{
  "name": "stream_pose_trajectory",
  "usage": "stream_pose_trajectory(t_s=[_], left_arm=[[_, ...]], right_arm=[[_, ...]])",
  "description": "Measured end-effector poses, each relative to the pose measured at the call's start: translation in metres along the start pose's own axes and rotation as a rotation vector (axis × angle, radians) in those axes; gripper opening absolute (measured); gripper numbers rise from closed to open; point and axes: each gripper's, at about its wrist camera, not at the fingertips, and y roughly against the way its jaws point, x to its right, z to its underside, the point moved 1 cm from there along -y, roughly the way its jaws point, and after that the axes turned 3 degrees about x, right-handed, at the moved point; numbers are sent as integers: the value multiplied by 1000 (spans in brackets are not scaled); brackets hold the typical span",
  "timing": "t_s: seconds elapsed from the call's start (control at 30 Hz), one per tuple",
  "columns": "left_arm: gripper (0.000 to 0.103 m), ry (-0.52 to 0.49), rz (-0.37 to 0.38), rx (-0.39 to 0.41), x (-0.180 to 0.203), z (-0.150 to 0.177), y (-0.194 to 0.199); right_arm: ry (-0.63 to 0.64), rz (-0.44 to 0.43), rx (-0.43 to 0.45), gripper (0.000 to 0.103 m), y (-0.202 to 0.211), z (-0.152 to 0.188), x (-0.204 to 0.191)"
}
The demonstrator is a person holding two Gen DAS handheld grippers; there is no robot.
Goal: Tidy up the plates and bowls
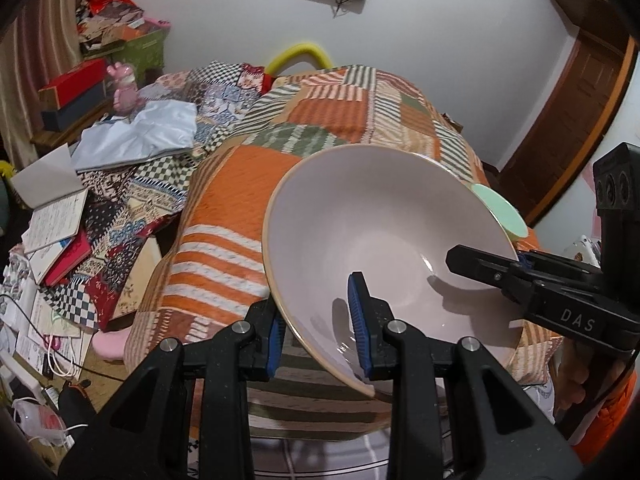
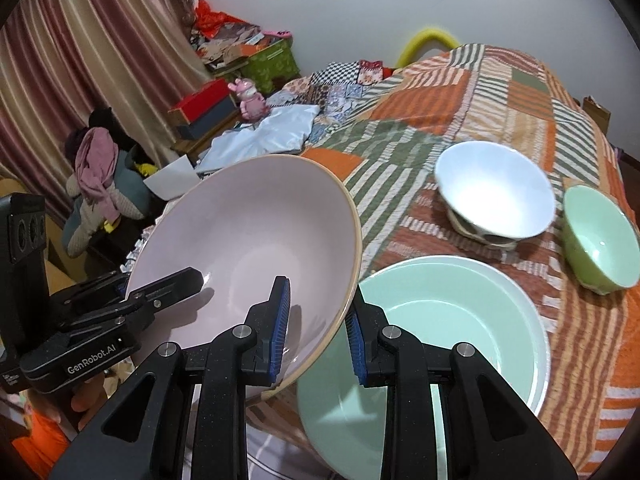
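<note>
The large pink bowl (image 1: 384,240) is hanging tilted above the near edge of the patchwork-covered desk (image 2: 500,92), gripped on opposite rims. The left hand-held gripper (image 1: 320,328) is clamping its left rim; the right hand-held gripper (image 2: 318,328) is clamping its right rim. Just right of it, a pale green plate (image 2: 460,320) is lying on the cloth, with a white bowl (image 2: 496,196) and a green bowl (image 2: 600,240) sitting farther back.
</note>
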Motion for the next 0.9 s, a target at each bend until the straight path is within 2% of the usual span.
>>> stream_pose_trajectory(t_s=[0.9], left_arm=[[29, 110, -48, -150, -67, 20, -57]], right_arm=[[13, -39, -194, 24, -81, 7, -10]])
